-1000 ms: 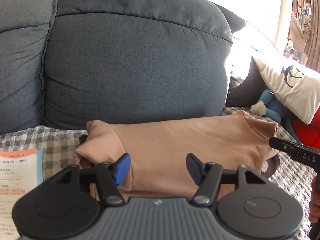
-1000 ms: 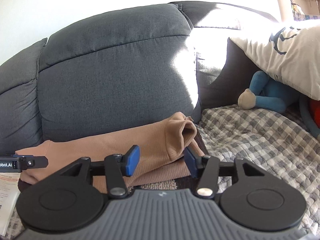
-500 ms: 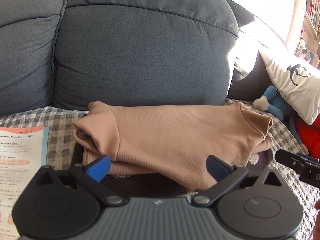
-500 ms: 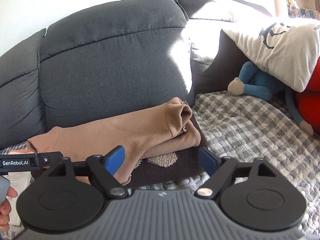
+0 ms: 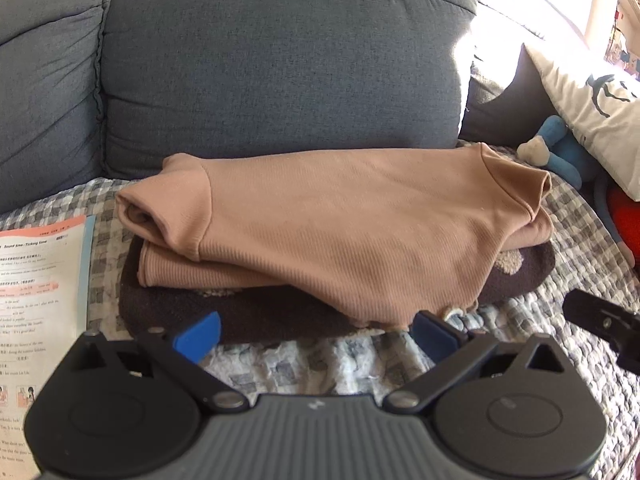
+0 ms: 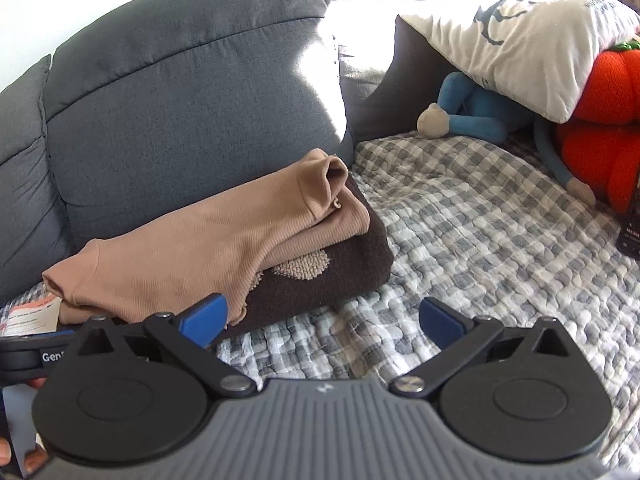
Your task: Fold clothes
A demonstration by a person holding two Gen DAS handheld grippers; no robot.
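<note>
A folded tan ribbed top point(image 5: 340, 224) lies on a folded dark brown garment point(image 5: 248, 316) on the sofa seat. My left gripper point(image 5: 316, 338) stands open just in front of the pile's near edge, with only blanket between its blue pads. In the right wrist view the tan top point(image 6: 192, 256) and the dark garment point(image 6: 332, 276) sit to the left. My right gripper point(image 6: 324, 320) is opening its jaws over the checked blanket, with nothing between them; its left pad is near the pile's corner. Part of the right gripper point(image 5: 600, 320) shows at the right of the left wrist view.
A grey sofa back cushion point(image 5: 280, 60) rises behind the pile. A checked blanket point(image 6: 480, 220) covers the seat. A printed booklet point(image 5: 36, 300) lies left of the pile. A white pillow point(image 6: 520, 36), a blue plush toy point(image 6: 472, 112) and a red cushion point(image 6: 600, 120) crowd the right.
Both grippers have opened wide and drawn back from the tan top, which now lies free on the dark garment. Both views tilted further down.
</note>
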